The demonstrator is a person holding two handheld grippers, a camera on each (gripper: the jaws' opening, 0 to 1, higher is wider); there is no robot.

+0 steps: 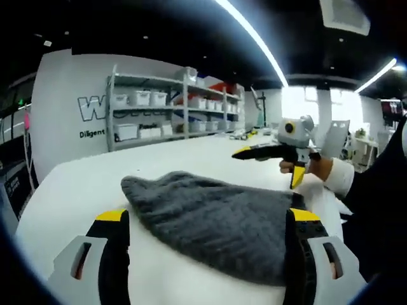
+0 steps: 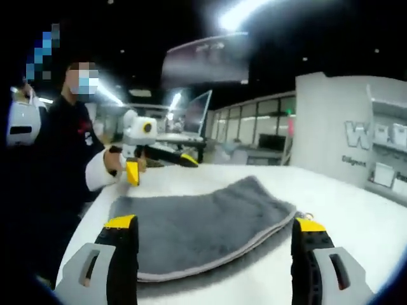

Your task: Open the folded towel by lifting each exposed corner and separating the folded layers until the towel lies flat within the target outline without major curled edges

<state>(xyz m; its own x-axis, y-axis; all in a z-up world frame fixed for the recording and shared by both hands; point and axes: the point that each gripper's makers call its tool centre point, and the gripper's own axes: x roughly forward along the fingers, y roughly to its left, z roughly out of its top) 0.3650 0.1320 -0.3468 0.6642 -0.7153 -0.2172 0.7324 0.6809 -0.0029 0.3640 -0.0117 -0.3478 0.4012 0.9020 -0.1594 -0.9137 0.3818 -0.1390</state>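
I saw a folded grey towel (image 1: 216, 219), plush and ribbed, lying on the smooth white bench (image 1: 82, 184). My left hand-held gripper (image 1: 206, 254) had its jaws apart at either side of it. The right hand-held gripper (image 2: 213, 254) was spread likewise, the towel's pale stitched hem at 6 o'clock.

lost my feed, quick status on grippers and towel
Both grippers' jaws open, empty, off the towel. Towel folded, grey, on white table. Nothing in the way.
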